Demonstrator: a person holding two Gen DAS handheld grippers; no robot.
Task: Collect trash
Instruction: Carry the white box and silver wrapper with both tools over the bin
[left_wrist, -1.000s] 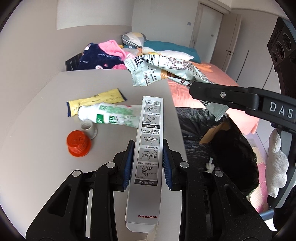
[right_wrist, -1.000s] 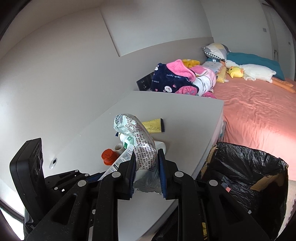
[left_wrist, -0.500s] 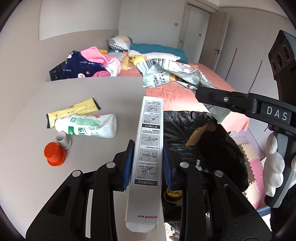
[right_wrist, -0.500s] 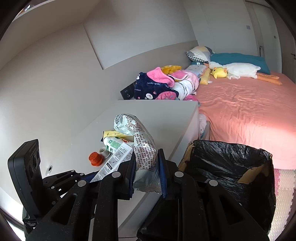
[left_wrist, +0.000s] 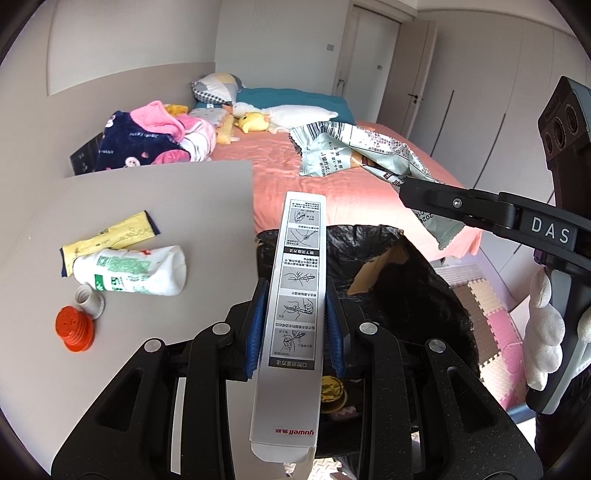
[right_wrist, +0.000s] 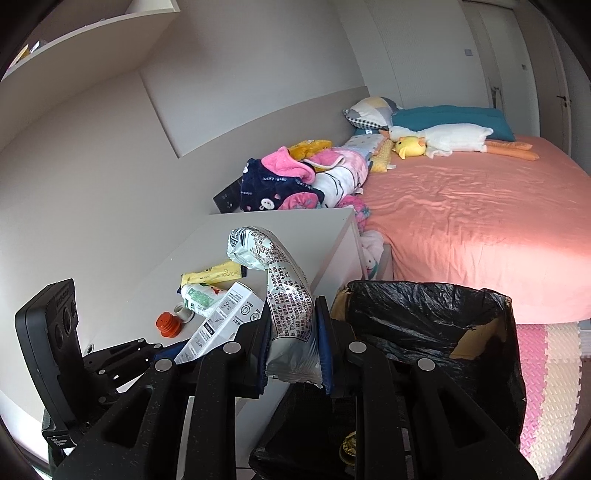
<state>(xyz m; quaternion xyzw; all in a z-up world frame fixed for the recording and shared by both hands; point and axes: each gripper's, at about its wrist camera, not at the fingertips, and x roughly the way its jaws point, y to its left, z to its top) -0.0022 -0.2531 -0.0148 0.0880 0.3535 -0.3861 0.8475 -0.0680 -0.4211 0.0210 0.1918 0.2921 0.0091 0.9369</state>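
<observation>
My left gripper (left_wrist: 295, 295) is shut on a long white carton (left_wrist: 293, 314) with printed pictures, held over the table edge beside the black-lined bin (left_wrist: 388, 280). My right gripper (right_wrist: 291, 310) is shut on a crumpled silver-green snack bag (right_wrist: 288, 291), held by the bin's (right_wrist: 436, 325) near rim. In the left wrist view the right gripper's arm (left_wrist: 480, 212) holds the bag (left_wrist: 354, 151) above the bin. On the table (left_wrist: 147, 192) lie a yellow sachet (left_wrist: 110, 238), a white-green tube (left_wrist: 129, 271), its white neck (left_wrist: 88, 299) and an orange cap (left_wrist: 74, 328).
A bed with a pink sheet (right_wrist: 472, 206), pillows and plush toys stands behind the bin. A pile of clothes (right_wrist: 295, 181) lies at the table's far end. Foam floor mats (right_wrist: 554, 369) lie to the right of the bin.
Both grippers have swung right with their loads, away from the table top. The bin has come more fully into both views and sits closer under the carton and the bag.
</observation>
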